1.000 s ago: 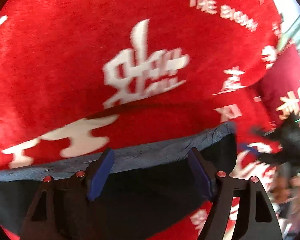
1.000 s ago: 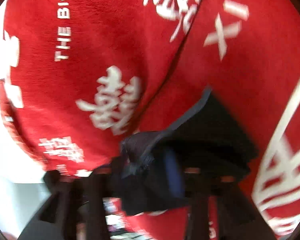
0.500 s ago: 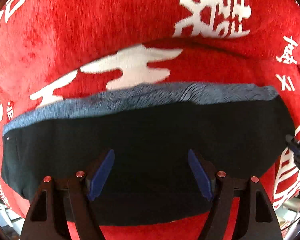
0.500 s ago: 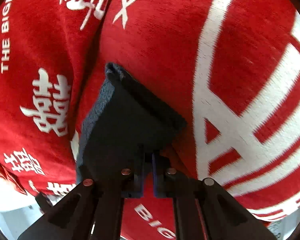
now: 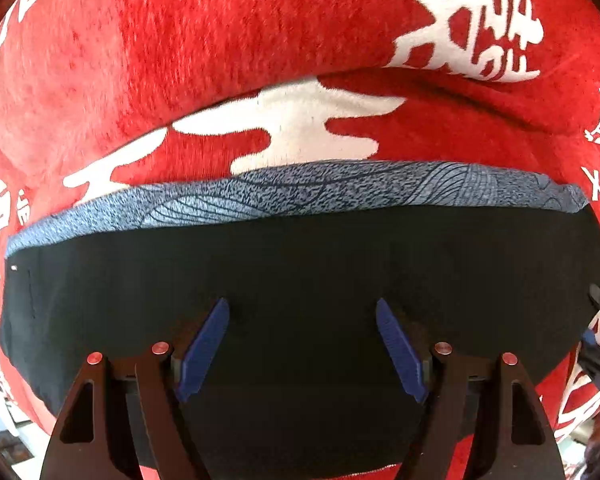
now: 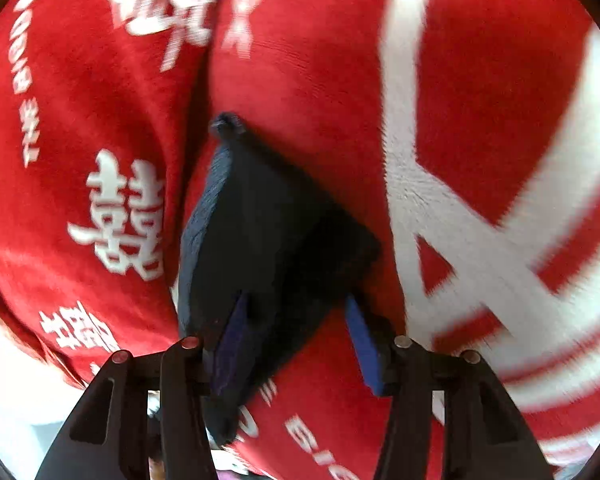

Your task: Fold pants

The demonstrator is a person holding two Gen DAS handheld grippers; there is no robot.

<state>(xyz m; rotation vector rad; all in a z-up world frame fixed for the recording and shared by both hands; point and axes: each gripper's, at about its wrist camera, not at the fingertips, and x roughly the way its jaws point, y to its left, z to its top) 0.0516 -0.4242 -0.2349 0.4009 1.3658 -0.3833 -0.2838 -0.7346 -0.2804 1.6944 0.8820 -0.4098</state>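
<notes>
Lying folded on the red plush blanket with white characters [image 5: 228,40], black fabric pants with a grey patterned band [image 5: 300,272]; left gripper [image 5: 302,350] wide, empty above them; right gripper [image 6: 296,344] just opening, releasing their near corner to settle flat.

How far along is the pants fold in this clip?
Mostly done, it seems: the dark pants lie as a flat, compact rectangle on the red blanket, patterned waistband along the far edge. In hand: the right gripper has just been opening, its pads off the corner between them; the left gripper hovers open. Left: perhaps withdrawal or smoothing.
</notes>
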